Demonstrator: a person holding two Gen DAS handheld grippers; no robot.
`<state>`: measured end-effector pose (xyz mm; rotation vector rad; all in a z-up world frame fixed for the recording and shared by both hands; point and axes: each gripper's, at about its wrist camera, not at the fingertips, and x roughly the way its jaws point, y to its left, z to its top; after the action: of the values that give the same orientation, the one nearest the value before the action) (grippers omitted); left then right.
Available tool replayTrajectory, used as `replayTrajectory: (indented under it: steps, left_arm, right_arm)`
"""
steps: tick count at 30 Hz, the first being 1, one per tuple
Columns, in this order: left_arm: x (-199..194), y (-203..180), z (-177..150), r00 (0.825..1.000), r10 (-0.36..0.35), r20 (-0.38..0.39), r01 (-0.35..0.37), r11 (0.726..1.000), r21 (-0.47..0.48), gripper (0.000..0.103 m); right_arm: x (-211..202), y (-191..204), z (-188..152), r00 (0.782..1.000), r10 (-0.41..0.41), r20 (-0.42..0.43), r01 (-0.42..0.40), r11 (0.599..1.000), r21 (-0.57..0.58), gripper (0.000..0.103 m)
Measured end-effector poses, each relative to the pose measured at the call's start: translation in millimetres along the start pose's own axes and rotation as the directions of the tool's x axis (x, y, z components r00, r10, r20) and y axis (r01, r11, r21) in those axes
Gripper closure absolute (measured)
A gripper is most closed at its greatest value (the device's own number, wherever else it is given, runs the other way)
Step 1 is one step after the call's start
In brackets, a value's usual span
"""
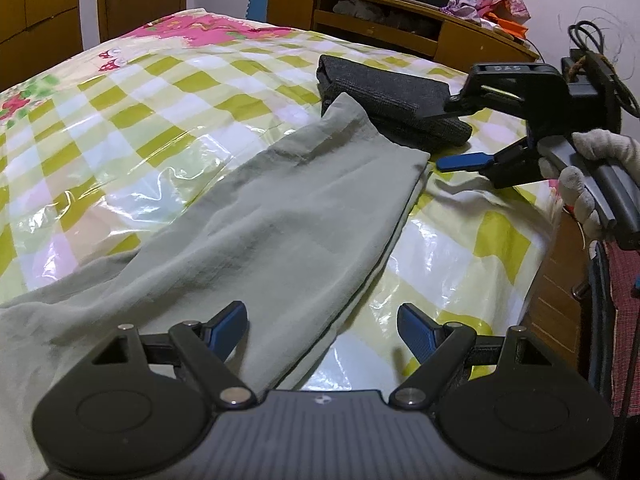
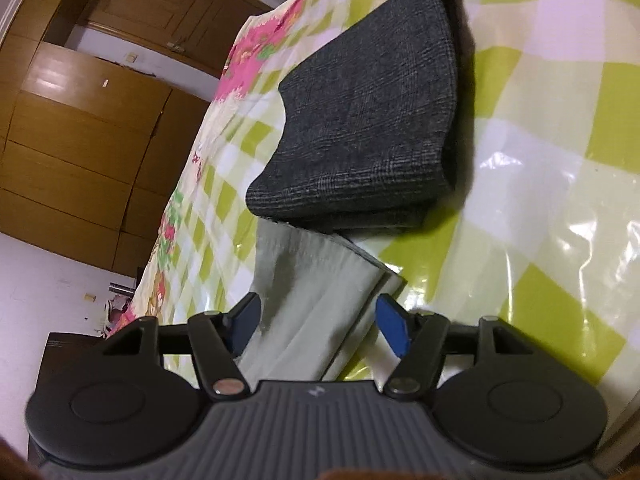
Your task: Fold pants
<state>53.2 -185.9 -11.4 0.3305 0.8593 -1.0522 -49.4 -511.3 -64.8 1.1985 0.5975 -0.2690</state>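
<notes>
**Both grippers spread over the grey-green pants, nothing gripped**

Fingers [image 1: 228, 330] of the left gripper [image 1: 326, 330] spread wide, one blue pad low over the cloth, the other over bare sheet past the long edge of the pants [image 1: 280, 216]; no cloth pinched. Right gripper [image 2: 320, 322] parted to a middling gap, straddling the hem end of the same pants [image 2: 320, 292], pads [image 2: 392, 328] clear of the fabric on both sides, so nothing held there either. Seen from the left wrist camera, right gripper [image 1: 460, 162] poised just beyond the hem corner, carried by a gloved hand [image 1: 588, 184].

Pants laid flat and long on the plastic-covered checked sheet [image 1: 160, 92], legs seemingly stacked one on the other, hem end touching and perhaps slightly tucked under the dark folded pants [image 1: 384, 96] at the far end; waist end bunched near the left gripper, partly out of view.

Likely handling: thin, light, limp cloth, no stiffness to carry a fold unaided. Glossy plastic beneath probably slick, so fabric apt to slide rather than stay put when dragged. Best hold judged to be at the hem corners, pinching both layers together, with a matching pinch at the near edge to keep the layers aligned.

Containers: none on the sheet around the pants. Beyond the dark folded pants, a wooden desk [image 1: 400, 36] with an open shelf holding some bundled cloth, too dim to identify.
</notes>
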Motion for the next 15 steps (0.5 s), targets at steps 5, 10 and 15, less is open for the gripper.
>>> replayTrajectory:
  steps: [5, 10, 15]
  left_arm:
    - [0, 0, -1, 1.000, 0.000, -0.006, 0.000, 1.000, 0.001, 0.010]
    - [1, 0, 0, 1.000, -0.001, -0.006, 0.001, 1.000, -0.002, 0.010]
    - [5, -1, 1, 1.000, -0.007, -0.007, 0.007, 1.000, 0.005, 0.010]
  right_arm:
    - [14, 0, -3, 0.999, 0.030, -0.043, -0.029, 0.999, 0.023, 0.045]
    - [23, 1, -2, 0.998, 0.019, -0.062, -0.018, 1.000, 0.019, 0.051]
    - [22, -4, -2, 0.997, 0.000, -0.078, 0.001, 1.000, 0.020, 0.078]
